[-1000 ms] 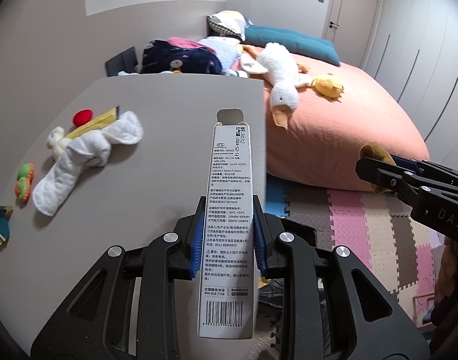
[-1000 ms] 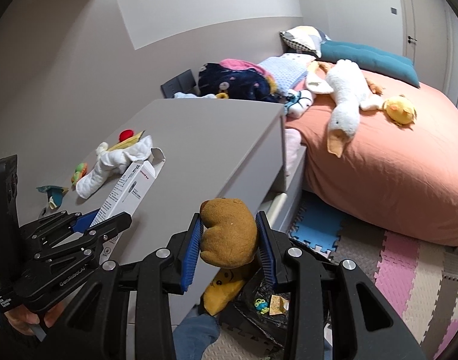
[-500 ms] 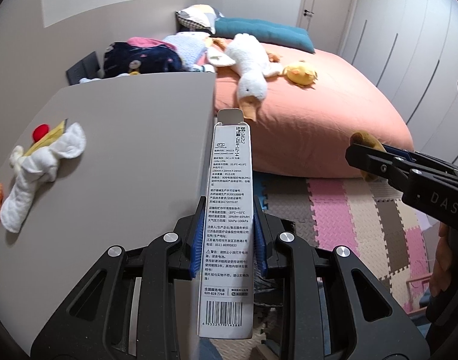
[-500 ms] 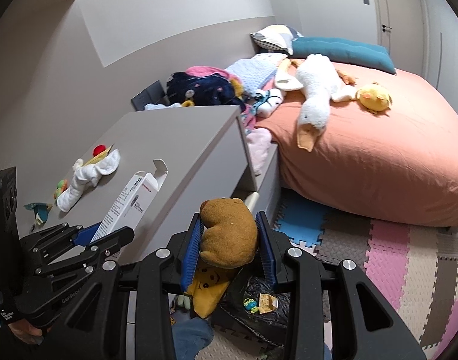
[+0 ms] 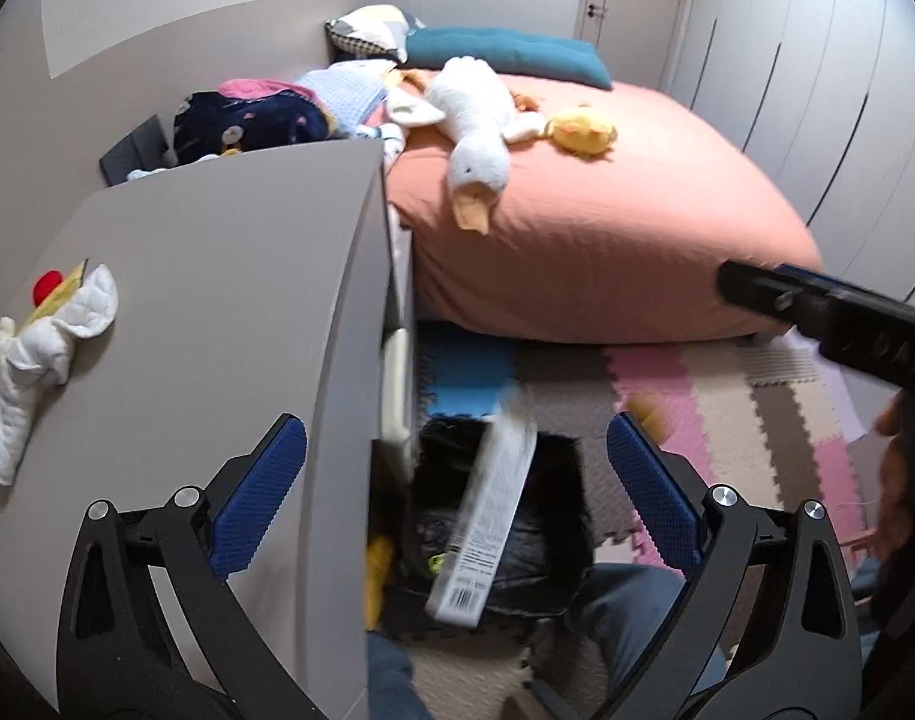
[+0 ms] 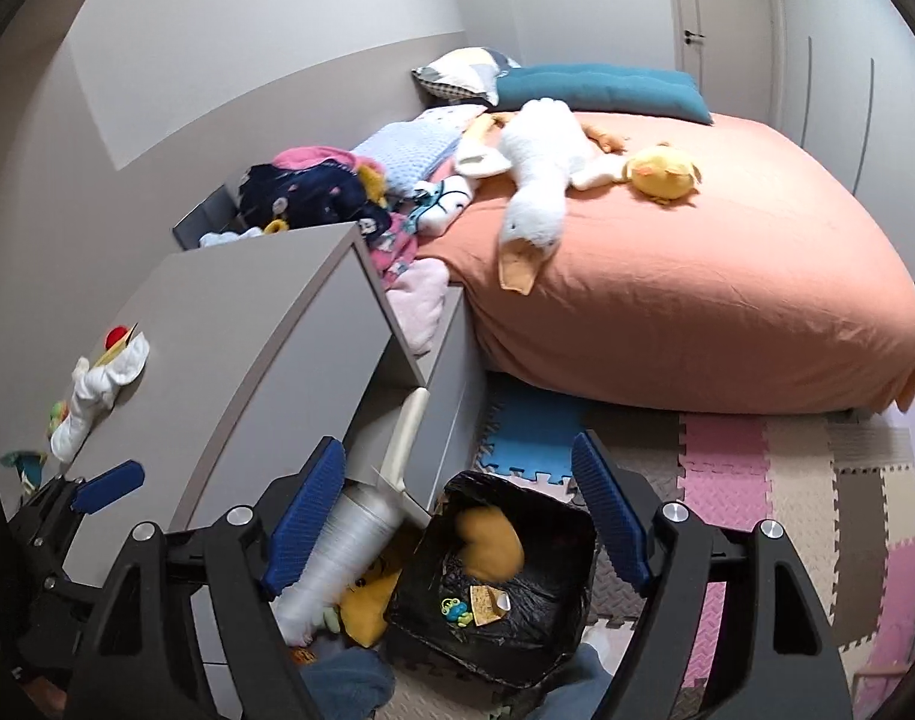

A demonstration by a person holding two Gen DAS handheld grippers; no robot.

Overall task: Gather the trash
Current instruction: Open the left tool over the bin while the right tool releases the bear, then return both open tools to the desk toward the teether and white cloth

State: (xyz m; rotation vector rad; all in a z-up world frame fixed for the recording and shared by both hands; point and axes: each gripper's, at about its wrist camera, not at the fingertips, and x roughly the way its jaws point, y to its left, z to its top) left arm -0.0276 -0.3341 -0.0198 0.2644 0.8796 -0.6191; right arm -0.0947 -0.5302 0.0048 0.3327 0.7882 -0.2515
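Note:
A black-lined trash bin (image 6: 571, 546) (image 5: 559, 462) stands on the floor beside the grey cabinet. Above it my left gripper (image 5: 457, 480) hangs with its jaws opening wide. The long white box (image 5: 487, 516) is blurred and free of the pads, dropping toward the bin. My right gripper (image 6: 457, 516) is over the bin too, jaws opening. The brown lump (image 6: 490, 543) is blurred inside the bin, clear of both pads. Small scraps (image 6: 472, 603) lie on the liner.
The grey cabinet top (image 5: 217, 312) carries a white cloth toy (image 5: 43, 348) at its left. A clear plastic bottle (image 6: 337, 552) and a yellow plush (image 6: 367, 594) lie by the bin. The orange bed (image 6: 697, 276) with plush toys fills the right; foam puzzle mats (image 6: 757, 480) cover the floor.
Both grippers swung off the cabinet to above the bin and opened. The white box left the left gripper and the brown lump left the right one; both are falling into the bin.

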